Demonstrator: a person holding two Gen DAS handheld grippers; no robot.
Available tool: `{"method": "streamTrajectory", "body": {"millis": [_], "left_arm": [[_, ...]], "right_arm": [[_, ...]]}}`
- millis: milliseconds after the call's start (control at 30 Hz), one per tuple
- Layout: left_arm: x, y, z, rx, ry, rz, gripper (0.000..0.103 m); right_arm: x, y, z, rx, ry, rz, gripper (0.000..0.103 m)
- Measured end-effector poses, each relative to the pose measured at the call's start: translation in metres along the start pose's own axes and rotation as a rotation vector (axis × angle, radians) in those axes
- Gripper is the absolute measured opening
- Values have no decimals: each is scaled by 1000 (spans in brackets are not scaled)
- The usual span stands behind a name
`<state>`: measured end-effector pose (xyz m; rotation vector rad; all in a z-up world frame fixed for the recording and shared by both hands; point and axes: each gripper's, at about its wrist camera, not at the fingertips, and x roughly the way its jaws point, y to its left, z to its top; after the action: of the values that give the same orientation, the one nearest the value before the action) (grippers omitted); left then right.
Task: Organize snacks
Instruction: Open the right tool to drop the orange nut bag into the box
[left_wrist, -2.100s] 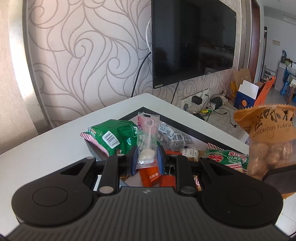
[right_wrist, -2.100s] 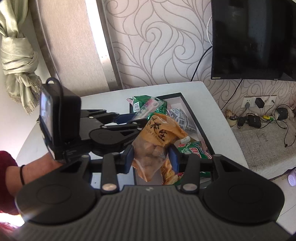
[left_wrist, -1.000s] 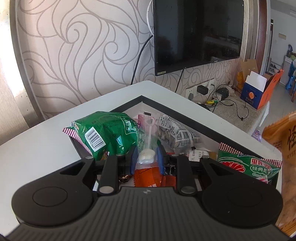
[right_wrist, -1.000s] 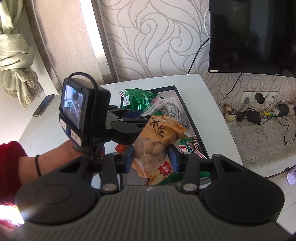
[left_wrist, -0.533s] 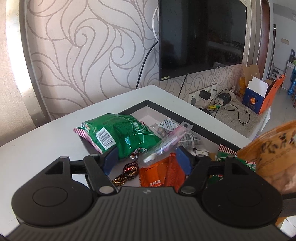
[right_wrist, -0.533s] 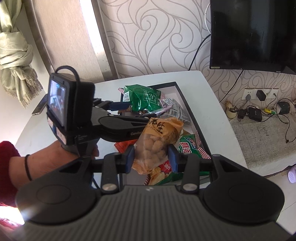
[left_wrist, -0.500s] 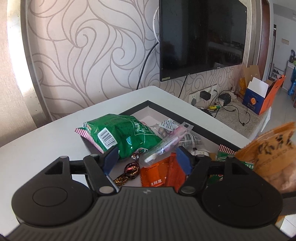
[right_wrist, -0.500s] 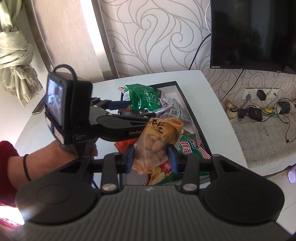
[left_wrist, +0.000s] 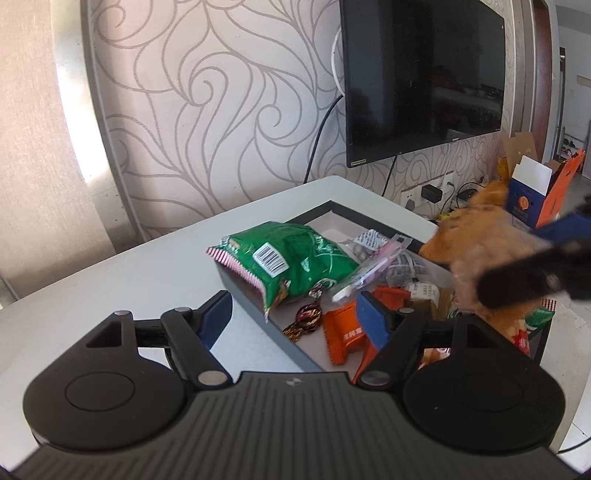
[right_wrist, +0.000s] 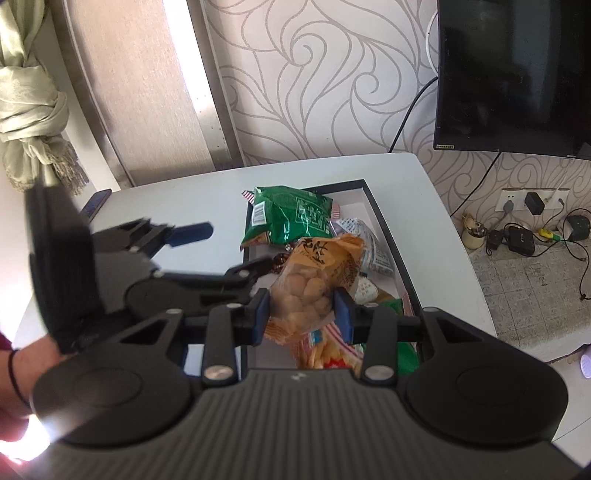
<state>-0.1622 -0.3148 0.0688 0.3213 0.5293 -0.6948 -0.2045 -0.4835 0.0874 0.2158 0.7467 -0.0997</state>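
My right gripper is shut on an orange bag of peanuts and holds it above the black-rimmed tray. The bag also shows, blurred, in the left wrist view. My left gripper is open and empty at the tray's near left edge. In the right wrist view it shows to the left of the tray. In the tray lie a green bag, a clear packet with a pink lollipop, orange packets and wrapped candies.
The tray sits on a white table. A wall TV hangs behind it. A phone lies at the table's far left edge. Cables and plugs lie on the floor to the right.
My left gripper opened and let go of the lollipop packet, which now lies in the tray, then drew back to the left. My right gripper moved the peanut bag forward over the tray.
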Motion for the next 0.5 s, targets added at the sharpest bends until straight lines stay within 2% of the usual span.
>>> {"method": "streamTrajectory", "body": {"millis": [67,133,233,333,500], "left_arm": [[-5,2,-4,-4,8,1,79],[-10,3,-7,1,8,7,80],[-13,3,-13,10,16,20,84],[-12,3,-20,19,28,31,84],[-14,8,-27,8,35,46,84]], "right_arm": [[8,1,8,-5,2,8,39],[15,3,16,-16,0,8,33],[32,6,24,-45,23,-9,33],[47,2,22,-34,49,-21,33],[45,4,16,-38,66,-12,33]]}}
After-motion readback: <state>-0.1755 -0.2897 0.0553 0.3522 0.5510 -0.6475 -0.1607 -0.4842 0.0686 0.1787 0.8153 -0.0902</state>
